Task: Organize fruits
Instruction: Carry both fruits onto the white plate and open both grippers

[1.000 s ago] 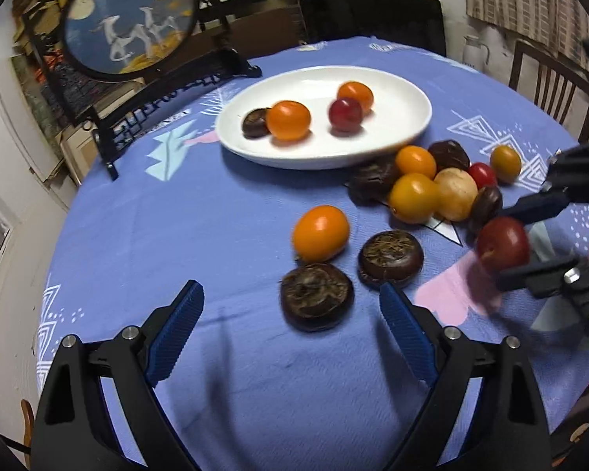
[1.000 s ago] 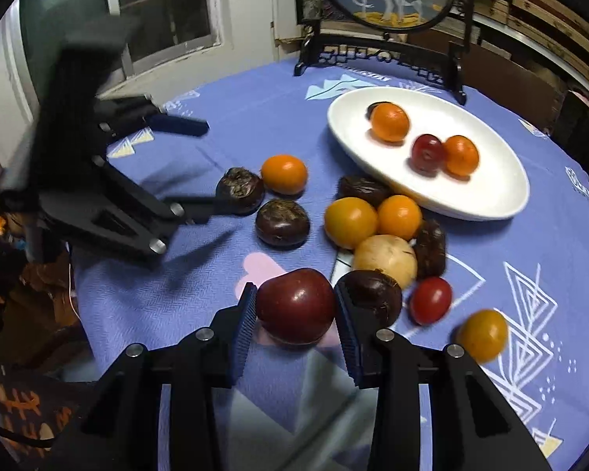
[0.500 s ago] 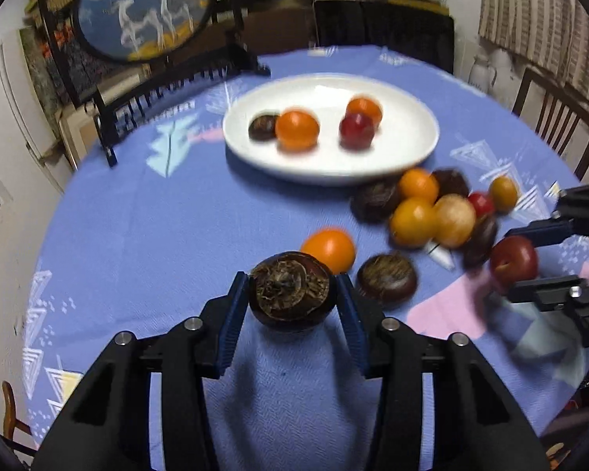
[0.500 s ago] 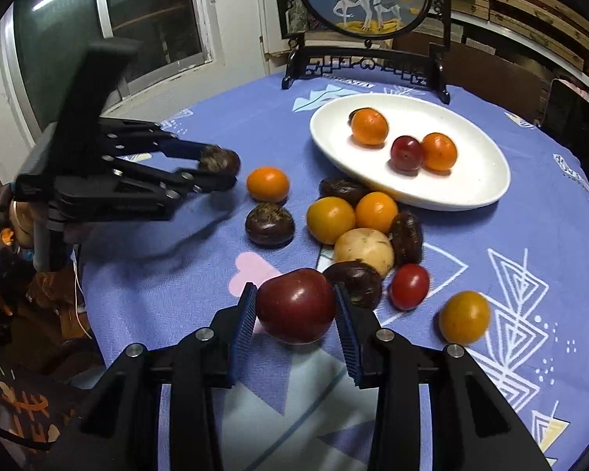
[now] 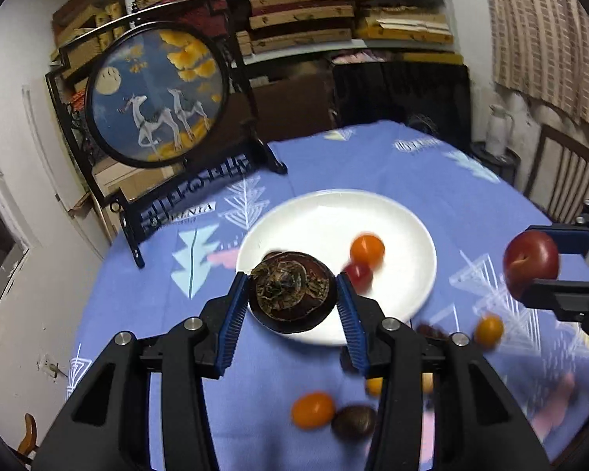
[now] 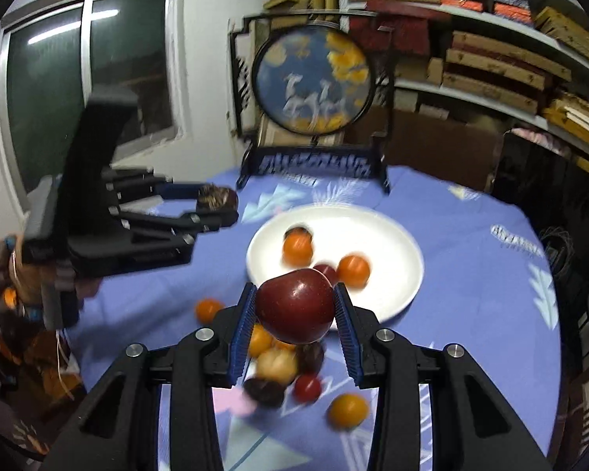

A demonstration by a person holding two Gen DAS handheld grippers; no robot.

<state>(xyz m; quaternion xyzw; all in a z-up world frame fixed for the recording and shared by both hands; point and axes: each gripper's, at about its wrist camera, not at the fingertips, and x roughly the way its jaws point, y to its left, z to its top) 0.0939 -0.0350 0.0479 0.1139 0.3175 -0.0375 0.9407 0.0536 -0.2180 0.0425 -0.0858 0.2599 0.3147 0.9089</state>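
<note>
My left gripper [image 5: 292, 300] is shut on a dark brown water chestnut [image 5: 292, 296] and holds it in the air in front of the near left rim of the white plate [image 5: 408, 274]. My right gripper [image 6: 294, 308] is shut on a dark red plum [image 6: 296, 306], held above the loose fruit pile [image 6: 278, 365] near the plate [image 6: 396, 251]. The plate holds two orange fruits, a small red one and a dark one. In the left wrist view the plum [image 5: 532, 263] hangs at the right, above the table.
A round painted screen on a black stand [image 5: 155, 94] stands at the table's back left. Loose orange and dark fruits [image 5: 314, 410] lie on the blue tablecloth [image 5: 373, 165]. A wooden chair [image 5: 561, 172] and shelves are beyond the table.
Both grippers have risen and moved toward the plate with their fruit. The left one closed on the water chestnut a second ago and lifted it off the cloth.
</note>
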